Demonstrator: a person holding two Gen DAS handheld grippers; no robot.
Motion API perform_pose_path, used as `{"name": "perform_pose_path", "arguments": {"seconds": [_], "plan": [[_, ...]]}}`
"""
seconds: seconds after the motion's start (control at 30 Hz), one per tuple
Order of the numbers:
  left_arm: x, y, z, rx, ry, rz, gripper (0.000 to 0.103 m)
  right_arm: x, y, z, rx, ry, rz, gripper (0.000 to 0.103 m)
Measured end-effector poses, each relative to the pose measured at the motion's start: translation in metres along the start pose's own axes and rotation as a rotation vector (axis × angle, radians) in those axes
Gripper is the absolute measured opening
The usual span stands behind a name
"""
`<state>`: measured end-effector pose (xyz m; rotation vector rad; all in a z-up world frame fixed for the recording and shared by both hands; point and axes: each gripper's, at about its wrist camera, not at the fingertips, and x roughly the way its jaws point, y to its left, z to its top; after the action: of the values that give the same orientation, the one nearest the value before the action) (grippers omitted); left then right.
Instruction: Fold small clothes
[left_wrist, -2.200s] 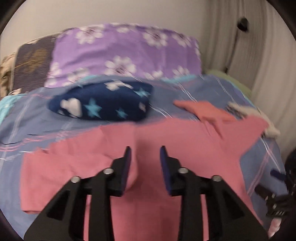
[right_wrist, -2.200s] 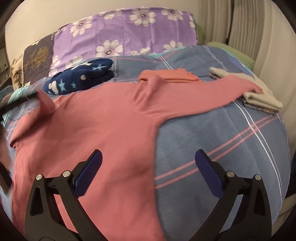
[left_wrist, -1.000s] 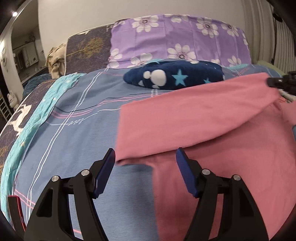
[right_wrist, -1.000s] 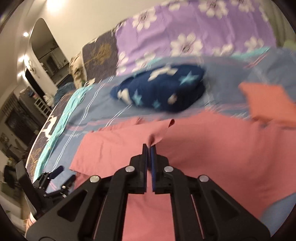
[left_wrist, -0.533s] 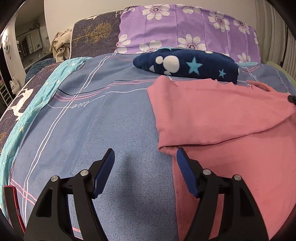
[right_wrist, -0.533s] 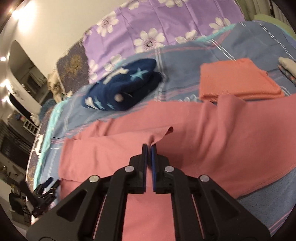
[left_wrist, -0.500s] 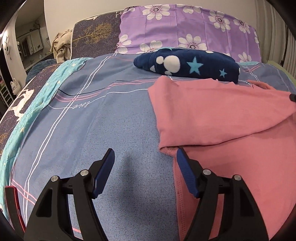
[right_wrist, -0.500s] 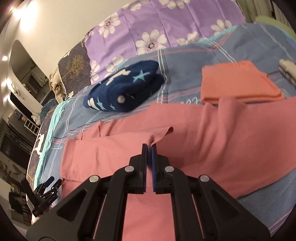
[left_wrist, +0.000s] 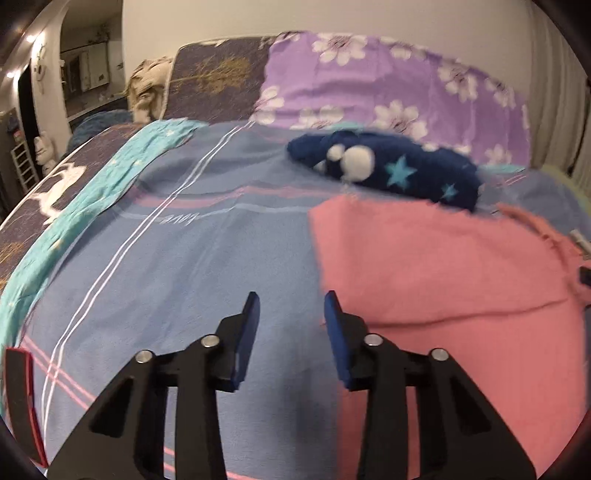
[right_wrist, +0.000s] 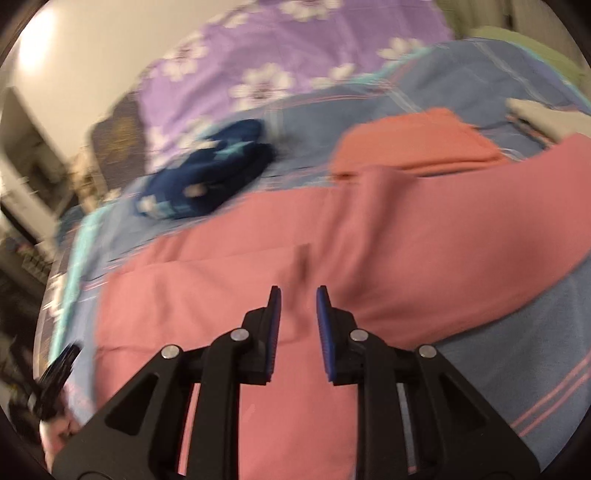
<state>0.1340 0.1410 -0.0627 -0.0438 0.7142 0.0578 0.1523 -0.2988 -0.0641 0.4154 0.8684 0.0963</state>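
Two grippers over the bed (left_wrist: 155, 266): right gripper (right_wrist: 298, 295) directly above the pink shirt (right_wrist: 369, 258), jaws parting, nothing pinched. Left gripper (left_wrist: 291, 306) narrowing on nothing over bare cover, shirt's folded left edge just right of it. Shirt runs across the bed; right's nearer.

pink garment (right_wrist: 258, 295) blurred, cut off right
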Motion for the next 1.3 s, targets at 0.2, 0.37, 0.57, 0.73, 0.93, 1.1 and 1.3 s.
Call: {"name": "perform_pose_path", "arguments": {"seconds": [0.2,0.37,0.57,0.73,0.93,1.1,1.3], "plan": [[0.038,-0.067,0.009,0.117,0.060,-0.140,0.036,0.048,0.015,-0.022,-0.053,0.128,-0.052,0.017],[0.067,-0.086,-0.012,0.184,0.132,-0.083,0.050,0.012,-0.003,-0.024,-0.028,0.035,-0.010,0.017],[0.070,-0.082,-0.015,0.171,0.139,-0.099,0.052,-0.107,-0.123,0.029,0.248,-0.284,-0.155,0.025],[0.069,-0.089,-0.015,0.200,0.137,-0.069,0.054,-0.164,-0.243,0.036,0.592,-0.378,-0.180,0.036],[0.069,-0.089,-0.014,0.197,0.134,-0.061,0.057,-0.150,-0.301,0.024,0.784,-0.355,-0.084,0.041],[0.068,-0.088,-0.015,0.197,0.133,-0.060,0.057,-0.129,-0.307,0.024,0.861,-0.357,-0.052,0.039],[0.069,-0.087,-0.014,0.188,0.131,-0.069,0.058,-0.145,-0.294,0.040,0.802,-0.440,-0.094,0.005]]}}
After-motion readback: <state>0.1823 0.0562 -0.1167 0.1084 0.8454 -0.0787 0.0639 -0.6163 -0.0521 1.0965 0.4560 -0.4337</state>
